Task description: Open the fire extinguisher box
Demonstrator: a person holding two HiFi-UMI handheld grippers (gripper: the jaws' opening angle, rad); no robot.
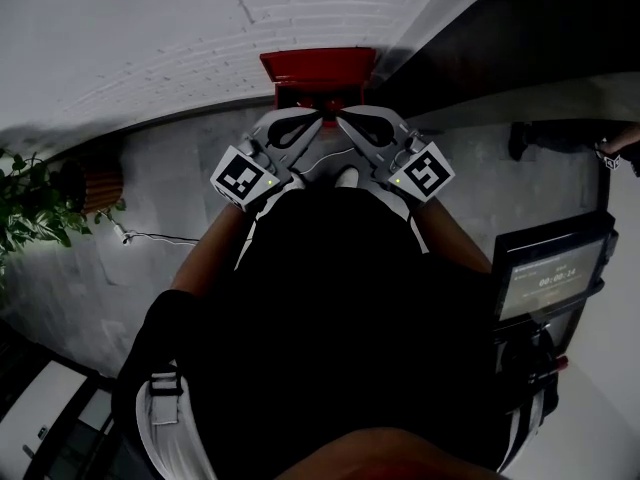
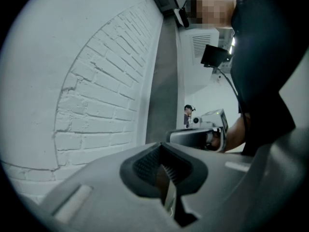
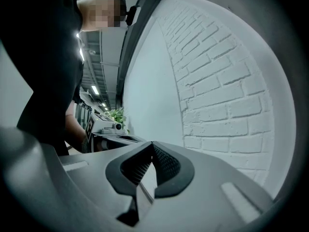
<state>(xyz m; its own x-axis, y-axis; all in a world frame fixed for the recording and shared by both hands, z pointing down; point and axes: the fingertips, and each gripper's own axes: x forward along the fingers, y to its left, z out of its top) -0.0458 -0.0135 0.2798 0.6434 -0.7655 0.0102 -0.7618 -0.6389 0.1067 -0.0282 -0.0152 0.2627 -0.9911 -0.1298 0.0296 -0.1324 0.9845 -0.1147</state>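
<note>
The red fire extinguisher box (image 1: 318, 71) stands on the floor against the white brick wall (image 1: 300, 8), at the top centre of the head view. My left gripper (image 1: 308, 124) and right gripper (image 1: 347, 124) are held side by side just short of the box, tips angled toward each other. Both are shut with nothing between the pads. In the left gripper view the shut left gripper (image 2: 164, 172) faces the brick wall, with the right gripper (image 2: 200, 134) beyond it. The right gripper (image 3: 150, 162) likewise shows the left gripper (image 3: 108, 129) past it. Neither gripper view shows the box.
A potted plant (image 1: 28, 208) and a brown basket (image 1: 97, 188) stand at the left, with a thin cable (image 1: 150, 236) on the grey floor. A dark stand with a screen (image 1: 550, 276) is at the right. Someone's shoe and leg (image 1: 540, 133) lie beyond it.
</note>
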